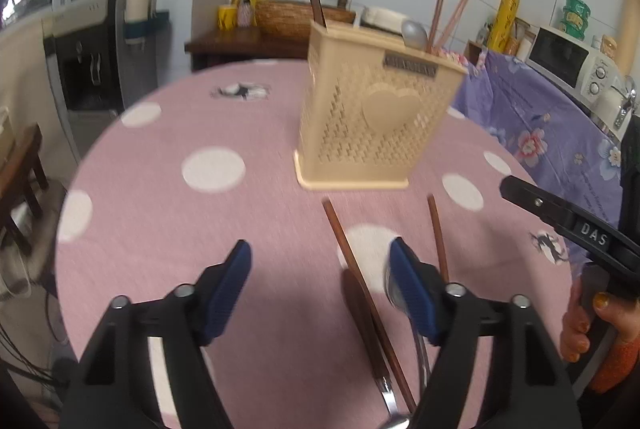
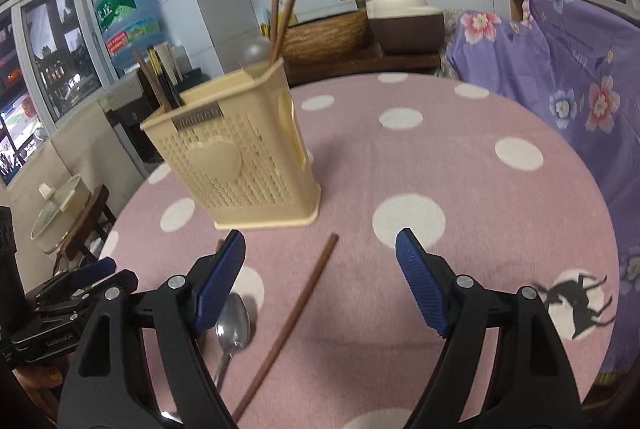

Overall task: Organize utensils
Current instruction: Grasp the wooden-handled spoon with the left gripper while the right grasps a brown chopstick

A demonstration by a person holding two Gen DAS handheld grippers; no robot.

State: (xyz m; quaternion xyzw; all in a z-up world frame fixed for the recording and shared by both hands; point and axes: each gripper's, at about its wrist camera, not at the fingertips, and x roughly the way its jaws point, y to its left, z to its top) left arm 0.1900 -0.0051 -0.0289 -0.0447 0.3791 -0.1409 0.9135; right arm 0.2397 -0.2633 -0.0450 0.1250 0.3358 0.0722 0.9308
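Observation:
A beige plastic utensil holder [image 1: 368, 117] with a heart on its front stands on the pink dotted tablecloth [image 1: 200, 221]; it also shows in the right wrist view [image 2: 240, 165]. It holds several chopsticks and a spoon. On the cloth in front of it lie two brown chopsticks [image 1: 360, 281] [image 1: 438, 237], a metal spoon [image 1: 396, 293] and a dark-handled utensil. My left gripper [image 1: 320, 269] is open above the cloth, its right finger over the spoon. My right gripper [image 2: 320, 261] is open above a chopstick [image 2: 292, 321], with the spoon [image 2: 232, 325] by its left finger.
A purple flowered cloth [image 2: 568, 77] covers furniture right of the table. A microwave [image 1: 568, 61], a wooden sink stand [image 1: 248, 41] and a water dispenser [image 1: 92, 61] stand beyond the table. A stool with a pot [image 2: 60, 209] is at the left.

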